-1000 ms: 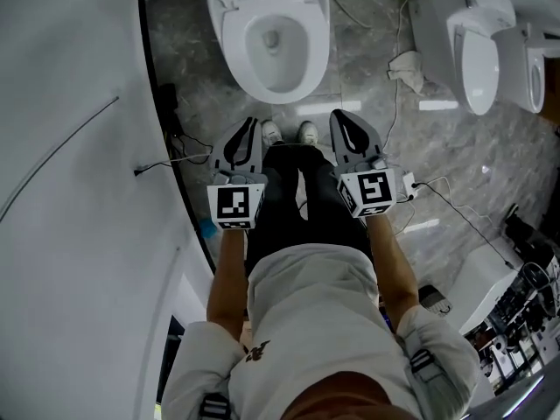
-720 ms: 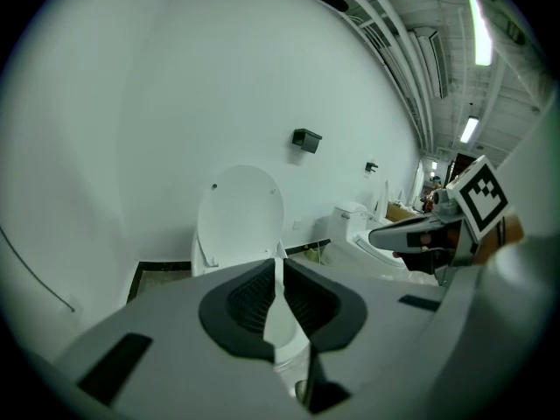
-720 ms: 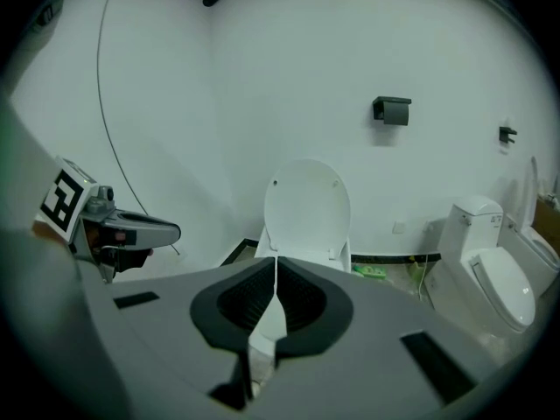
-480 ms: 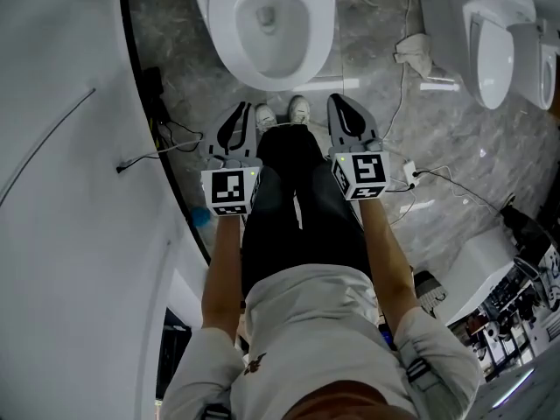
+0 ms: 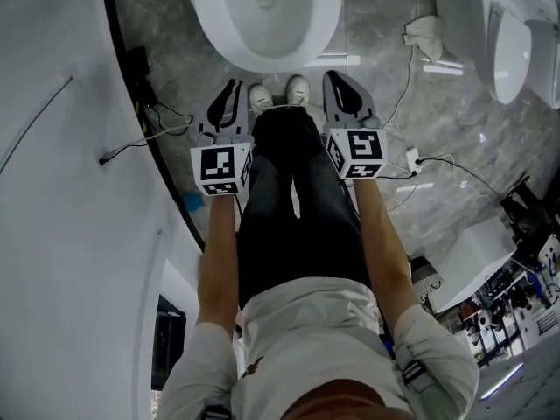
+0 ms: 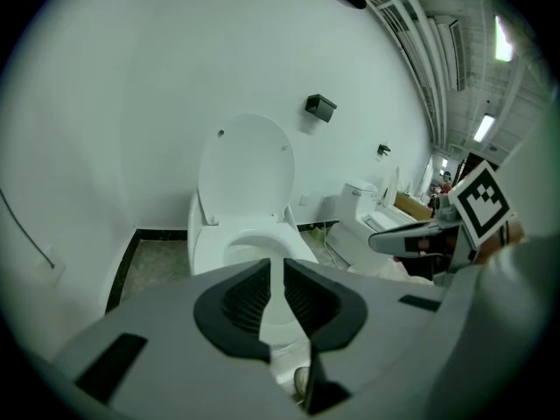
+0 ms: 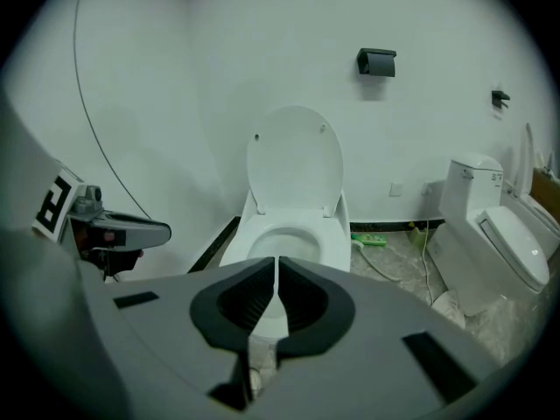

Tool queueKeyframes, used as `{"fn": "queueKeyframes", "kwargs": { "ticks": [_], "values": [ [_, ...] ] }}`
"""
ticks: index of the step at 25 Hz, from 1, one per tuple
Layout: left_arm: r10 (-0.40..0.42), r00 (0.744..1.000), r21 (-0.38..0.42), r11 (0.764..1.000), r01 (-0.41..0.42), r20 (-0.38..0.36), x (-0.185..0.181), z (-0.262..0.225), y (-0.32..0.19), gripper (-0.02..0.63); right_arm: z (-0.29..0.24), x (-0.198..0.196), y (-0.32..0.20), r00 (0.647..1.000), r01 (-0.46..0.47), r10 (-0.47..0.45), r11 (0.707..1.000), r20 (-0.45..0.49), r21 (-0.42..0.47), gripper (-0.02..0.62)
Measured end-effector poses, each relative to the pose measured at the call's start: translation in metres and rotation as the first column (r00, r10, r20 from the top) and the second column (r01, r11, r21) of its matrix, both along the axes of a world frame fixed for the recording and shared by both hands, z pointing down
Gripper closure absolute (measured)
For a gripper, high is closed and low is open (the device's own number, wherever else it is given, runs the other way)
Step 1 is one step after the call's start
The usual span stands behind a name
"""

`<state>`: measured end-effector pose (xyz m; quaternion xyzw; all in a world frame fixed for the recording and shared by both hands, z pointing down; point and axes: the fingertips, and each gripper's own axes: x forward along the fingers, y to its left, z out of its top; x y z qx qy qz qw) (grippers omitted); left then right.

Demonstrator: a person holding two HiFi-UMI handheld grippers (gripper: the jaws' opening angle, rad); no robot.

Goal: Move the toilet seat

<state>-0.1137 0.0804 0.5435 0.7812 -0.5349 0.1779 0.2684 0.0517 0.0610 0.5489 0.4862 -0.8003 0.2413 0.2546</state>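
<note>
A white toilet (image 5: 262,16) stands in front of the person's shoes, its bowl open. Its oval lid (image 7: 295,160) is raised upright against the wall, also shown as the lid (image 6: 245,169) in the left gripper view. I cannot tell whether the ring seat is up with it. My left gripper (image 5: 232,90) is shut and empty beside the left leg, short of the bowl rim (image 6: 254,243). My right gripper (image 5: 337,81) is shut and empty beside the right leg. Both point down toward the bowl, with the left gripper (image 6: 278,278) and the right gripper (image 7: 276,278) each showing jaws together.
A curved white wall (image 5: 61,147) with a black skirting runs close on the left. A second toilet (image 7: 494,234) stands to the right. Cables and a small box (image 5: 411,160) lie on the grey marble floor, with a crumpled cloth (image 5: 424,33) and a green object (image 7: 372,239).
Both grippers have sunk together beside the legs, still shut. In the head view the toilet has slid toward the top edge.
</note>
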Motion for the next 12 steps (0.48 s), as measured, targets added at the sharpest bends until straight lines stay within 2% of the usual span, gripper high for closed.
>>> {"fn": "queueKeyframes", "kwargs": {
  "ticks": [5,8,12],
  "values": [
    [-0.021,1.000,-0.036,0.999,0.021,0.000,-0.006,0.037,-0.006,0.561,0.038,0.006,-0.004,1.000,-0.006,0.006,0.999,-0.011,-0.040,0.571],
    [-0.036,0.999,-0.053,0.998,0.035,-0.013,-0.009,0.058,-0.010,0.532,0.058,0.011,-0.008,0.999,-0.032,0.031,0.998,-0.011,-0.061,0.568],
    [-0.048,0.999,-0.103,0.994,0.046,-0.011,-0.010,0.090,-0.012,0.496,0.086,0.016,-0.010,0.998,-0.061,0.060,0.993,-0.006,-0.104,0.506]
  ]
}}
